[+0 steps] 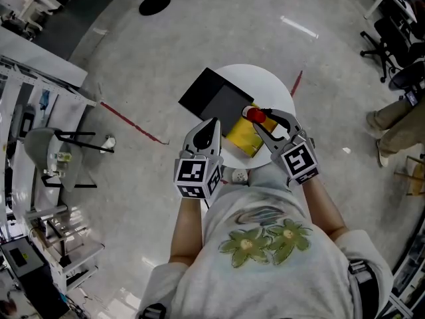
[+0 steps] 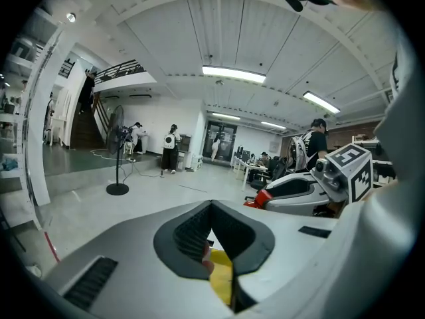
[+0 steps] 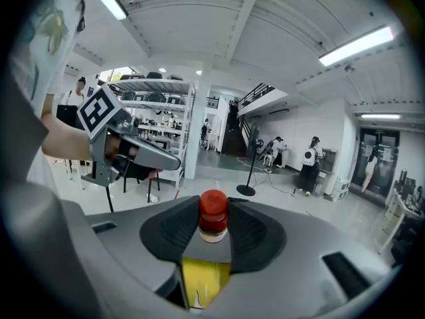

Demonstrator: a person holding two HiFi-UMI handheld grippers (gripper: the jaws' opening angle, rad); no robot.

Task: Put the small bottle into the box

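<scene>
In its own view, my right gripper [image 3: 214, 223] is pinching the small yellow bottle with a red cap [image 3: 213, 210], one pad on each side of the cap and neck, cap uppermost. That view hides most of the body. The head view shows yellow running from the cap back toward me, above the round white counter [image 1: 279, 88]. My left gripper [image 2: 211, 206] has its jaws pressed together at the tips. Only its view shows the other gripper's tip and the red cap from the side.

Both grippers cover the counter's near edge. The bottle is held just beside the near right edge of the flat black box [image 1: 204, 93], not in it. The box lies on the counter's left half and overhangs its rim.

Farther off on the grey floor I see a strip of red tape [image 1: 133, 121], a black round stand base [image 1: 154, 4] and black office chairs [image 1: 388, 42].
</scene>
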